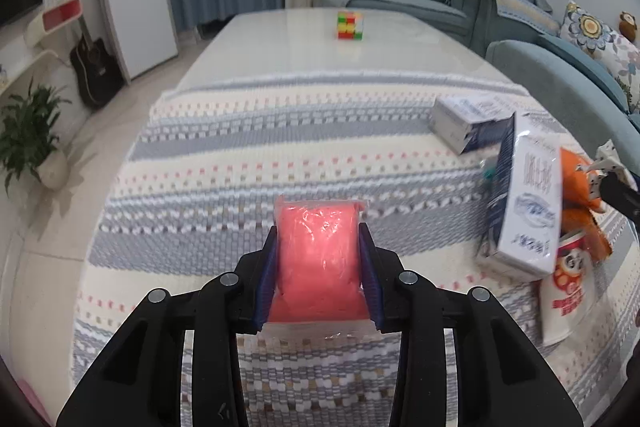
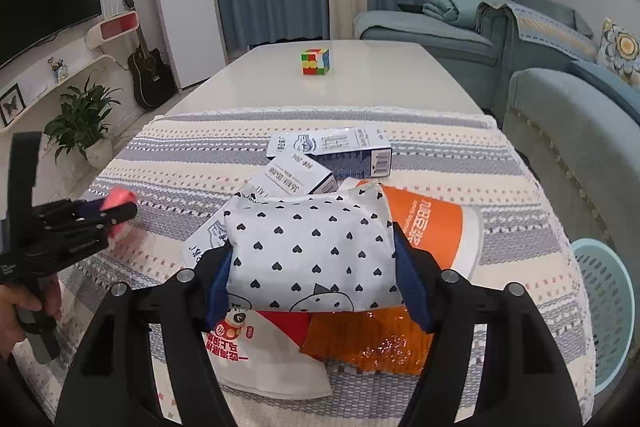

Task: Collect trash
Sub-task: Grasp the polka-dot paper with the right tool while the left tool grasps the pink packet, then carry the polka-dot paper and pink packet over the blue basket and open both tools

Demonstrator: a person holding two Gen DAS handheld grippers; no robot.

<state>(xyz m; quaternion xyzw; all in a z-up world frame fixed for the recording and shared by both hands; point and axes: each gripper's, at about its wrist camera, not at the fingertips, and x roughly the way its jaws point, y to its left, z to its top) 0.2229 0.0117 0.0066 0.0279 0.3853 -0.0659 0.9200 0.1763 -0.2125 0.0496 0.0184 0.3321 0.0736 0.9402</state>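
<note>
Your left gripper (image 1: pixel 320 259) pinches a pink packet (image 1: pixel 318 259) between both pads, lifted above the cloth (image 1: pixel 240 155), probably for carrying to the bin. Your right gripper (image 2: pixel 312 267) clamps a heart-print pouch (image 2: pixel 308 251) across its width, above the remaining litter: white cartons (image 2: pixel 332 147), an orange cup (image 2: pixel 432 227) and an orange wrapper (image 2: pixel 368 343). Only the right view shows the basket (image 2: pixel 608 315) beside the table's right edge, apparently the destination; the left view shows the cartons leaning from the side.
</note>
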